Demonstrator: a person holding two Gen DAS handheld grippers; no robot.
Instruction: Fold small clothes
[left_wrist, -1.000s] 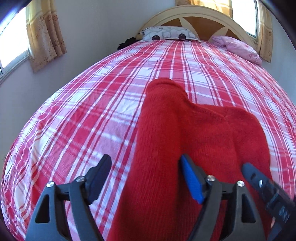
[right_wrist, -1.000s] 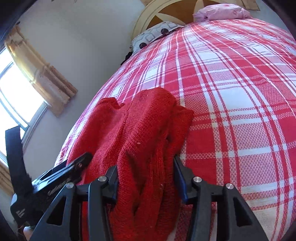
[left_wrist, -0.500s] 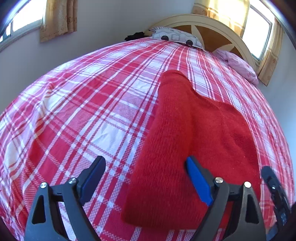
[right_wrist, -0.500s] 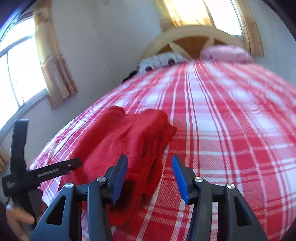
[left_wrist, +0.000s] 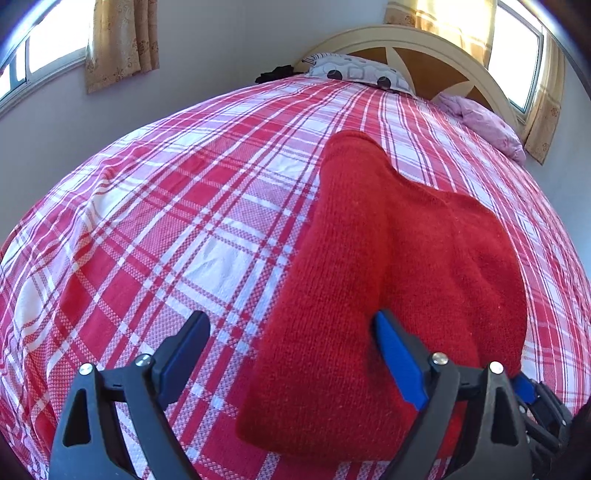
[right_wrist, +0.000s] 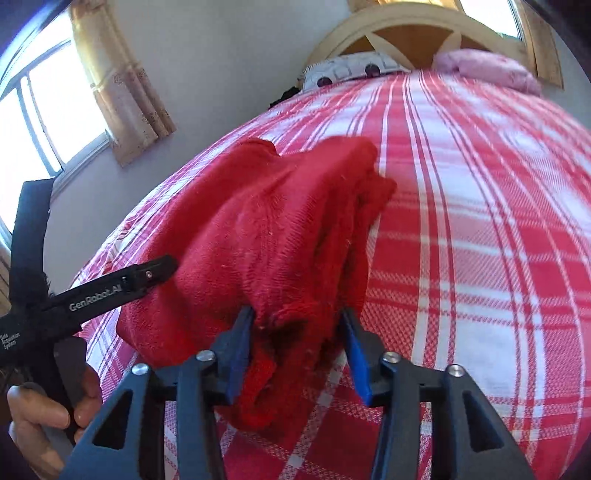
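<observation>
A folded red knit garment (left_wrist: 388, 280) lies on the red-and-white plaid bed (left_wrist: 177, 221). My left gripper (left_wrist: 291, 354) is open over the garment's near left edge, its right finger over the knit and its left finger over bare bedspread. In the right wrist view the garment (right_wrist: 280, 229) shows its layered right edge. My right gripper (right_wrist: 299, 347) is open, and the garment's near right corner sits between its blue-padded fingers (right_wrist: 354, 350). The left gripper's body (right_wrist: 110, 291) shows at the left there, held by a hand.
A patterned pillow (left_wrist: 358, 72) and a pink pillow (left_wrist: 480, 122) lie at the wooden headboard (left_wrist: 424, 55). Curtained windows are on the left wall (left_wrist: 118, 40) and behind the headboard. A dark item (left_wrist: 275, 74) lies by the patterned pillow.
The left gripper has come closer to the garment's near edge. The right gripper has moved forward, and the garment's corner now lies between its open fingers. The garment lies still.
</observation>
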